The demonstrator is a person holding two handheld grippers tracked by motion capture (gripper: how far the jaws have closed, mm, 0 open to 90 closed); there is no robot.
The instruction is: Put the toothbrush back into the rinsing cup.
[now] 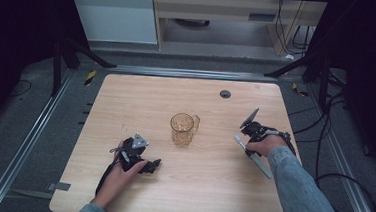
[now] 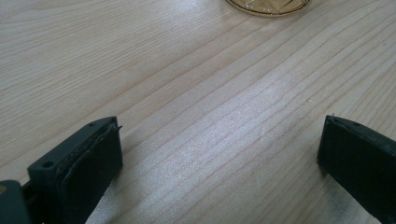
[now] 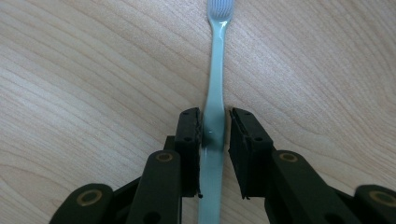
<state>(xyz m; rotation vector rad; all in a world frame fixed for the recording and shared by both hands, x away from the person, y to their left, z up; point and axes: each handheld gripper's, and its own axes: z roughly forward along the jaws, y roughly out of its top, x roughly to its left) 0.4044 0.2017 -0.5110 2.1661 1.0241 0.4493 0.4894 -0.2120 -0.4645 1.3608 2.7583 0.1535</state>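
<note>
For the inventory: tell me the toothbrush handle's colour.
Pale translucent green toothbrush handle; clearest in the right gripper view.

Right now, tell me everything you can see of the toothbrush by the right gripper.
The toothbrush is slim, pale blue-green and looks like glossy plastic, with a bristled head at its far end, cut off by the top edge of the right gripper view. It lies flat on the wooden table. The right gripper is shut on its handle, jaws on either side. In the high view it lies near the table's right edge, head pointing toward the amber glass mug but well apart from it.
</note>
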